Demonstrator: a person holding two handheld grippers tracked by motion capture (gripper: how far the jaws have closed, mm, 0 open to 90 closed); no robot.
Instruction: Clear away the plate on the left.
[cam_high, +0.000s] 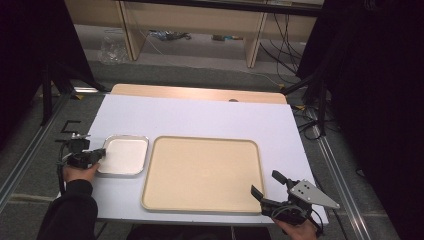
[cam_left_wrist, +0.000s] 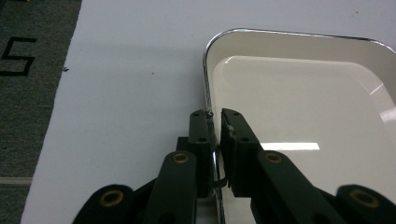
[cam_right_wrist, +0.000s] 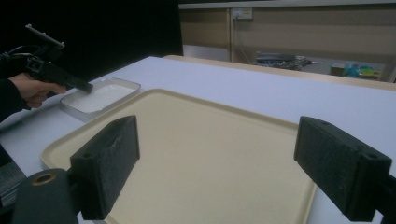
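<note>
We see the left gripper (cam_left_wrist: 214, 122) clenched on the left rim of a small white tray (cam_high: 124, 155) on the counter (cam_high: 200, 117); that thin grip could slip. The right gripper (cam_high: 270, 186), released, hovers by the beige tray (cam_high: 202, 172).

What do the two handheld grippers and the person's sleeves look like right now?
Both are black two-jaw tools with flat rectangular pads. The left gripper shows brass-coloured pivot rings on its links and a black cable looping beside the hand. The right gripper carries a grey three-cornered plate dotted with small holes. The left forearm wears a black sleeve.
</note>
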